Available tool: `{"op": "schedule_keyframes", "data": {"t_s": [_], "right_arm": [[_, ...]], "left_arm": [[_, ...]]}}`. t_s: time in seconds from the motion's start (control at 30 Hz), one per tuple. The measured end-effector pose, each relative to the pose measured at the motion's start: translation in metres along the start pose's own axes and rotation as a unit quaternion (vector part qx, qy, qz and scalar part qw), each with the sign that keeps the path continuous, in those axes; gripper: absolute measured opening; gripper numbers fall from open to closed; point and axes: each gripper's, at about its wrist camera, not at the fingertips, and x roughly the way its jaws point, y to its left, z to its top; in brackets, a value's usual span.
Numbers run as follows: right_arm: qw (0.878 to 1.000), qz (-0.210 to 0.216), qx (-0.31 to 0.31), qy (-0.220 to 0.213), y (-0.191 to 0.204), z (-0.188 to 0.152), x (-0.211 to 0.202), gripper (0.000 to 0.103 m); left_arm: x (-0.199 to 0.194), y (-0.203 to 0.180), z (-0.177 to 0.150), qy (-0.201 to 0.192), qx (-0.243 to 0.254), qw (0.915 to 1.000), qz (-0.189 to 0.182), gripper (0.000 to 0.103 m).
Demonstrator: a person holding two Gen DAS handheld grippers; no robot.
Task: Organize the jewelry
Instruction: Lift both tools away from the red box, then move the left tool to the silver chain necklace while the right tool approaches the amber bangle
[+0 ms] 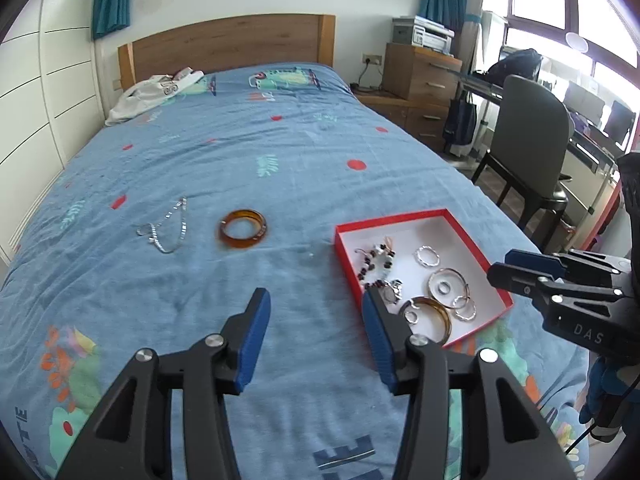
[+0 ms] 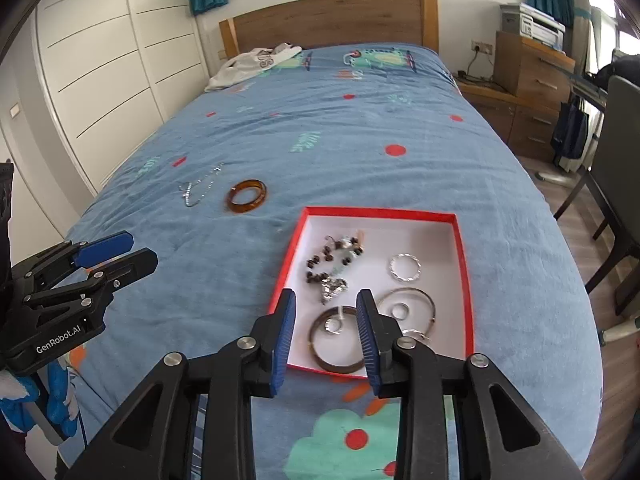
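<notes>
Jewelry lies in two places on the blue bedspread [image 1: 288,152]: loose pieces to the left, the rest in a shallow red box [image 2: 464,264] to the right.

Farthest left is a silver chain [image 1: 168,228], and just beside it to the right an amber bangle [image 1: 243,228]; both lie flat on the cover, apart from each other and well ahead of the left tongs [image 1: 316,320]. Those tongs stand wide, holding nothing and touching nothing, poised above bare bedspread with the right fingertip near the box's near-left wall. They point toward the headboard [image 1: 228,40].

The red box holds a dark bead bracelet [image 2: 320,264], a twisted silver ring [image 2: 405,267], a thin metal hoop [image 2: 406,304] and a dark bangle [image 2: 336,340], with some smaller rings.

The right tongs [image 2: 326,316] are open to a moderate gap and empty, hovering over the near end of the box with the dark bangle showing between the two blue pads [image 2: 285,332]. They also face the headboard.
</notes>
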Motion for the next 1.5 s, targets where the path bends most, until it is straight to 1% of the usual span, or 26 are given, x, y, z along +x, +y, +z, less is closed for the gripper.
{"op": "schedule_keyframes", "data": {"t_s": [0.2, 0.4, 0.63, 0.73, 0.8, 0.87, 0.93, 1.0, 1.17, 1.27, 1.37, 1.4, 1.47, 1.5], "right_arm": [[1.000, 0.005, -0.009, -0.002, 0.021, 0.005, -0.001, 0.035], [1.000, 0.013, -0.024, 0.002, 0.044, 0.013, 0.010, 0.035], [0.999, 0.036, -0.038, 0.012, 0.067, 0.029, 0.040, 0.035], [0.998, 0.047, -0.044, 0.021, 0.077, 0.036, 0.061, 0.035], [0.997, 0.055, -0.047, 0.028, 0.084, 0.040, 0.075, 0.035], [0.996, 0.062, -0.050, 0.036, 0.091, 0.044, 0.093, 0.038], [0.996, 0.069, -0.049, 0.041, 0.097, 0.048, 0.109, 0.045], [0.995, 0.075, -0.047, 0.047, 0.102, 0.052, 0.126, 0.048], [0.992, 0.090, -0.055, 0.063, 0.118, 0.067, 0.170, 0.048], [0.991, 0.097, -0.059, 0.069, 0.126, 0.075, 0.191, 0.048], [0.991, 0.098, -0.058, 0.073, 0.127, 0.084, 0.215, 0.056], [0.991, 0.097, -0.057, 0.074, 0.127, 0.087, 0.221, 0.059], [0.992, 0.091, -0.054, 0.073, 0.125, 0.092, 0.233, 0.067], [0.992, 0.086, -0.052, 0.071, 0.124, 0.095, 0.239, 0.075]], "left_arm": [[-0.007, 0.026, -0.003, -0.007, -0.017, 0.9998, 0.007, 0.048], [0.002, 0.052, -0.006, -0.003, -0.033, 0.9993, 0.015, 0.048], [0.030, 0.086, -0.004, 0.017, -0.052, 0.9981, 0.030, 0.049], [0.045, 0.105, -0.004, 0.029, -0.066, 0.9968, 0.033, 0.052], [0.058, 0.123, -0.007, 0.037, -0.085, 0.9951, 0.034, 0.057], [0.070, 0.142, -0.008, 0.045, -0.103, 0.9931, 0.034, 0.058], [0.082, 0.159, -0.010, 0.053, -0.117, 0.9912, 0.034, 0.060], [0.093, 0.172, -0.009, 0.058, -0.124, 0.9900, 0.035, 0.061], [0.126, 0.203, -0.004, 0.072, -0.134, 0.9872, 0.047, 0.061], [0.147, 0.222, 0.002, 0.078, -0.146, 0.9850, 0.048, 0.061], [0.170, 0.235, 0.009, 0.087, -0.151, 0.9836, 0.046, 0.061], [0.178, 0.237, 0.012, 0.089, -0.153, 0.9834, 0.040, 0.061], [0.190, 0.241, 0.017, 0.089, -0.156, 0.9833, 0.028, 0.061], [0.198, 0.242, 0.020, 0.089, -0.157, 0.9833, 0.023, 0.061]]}}
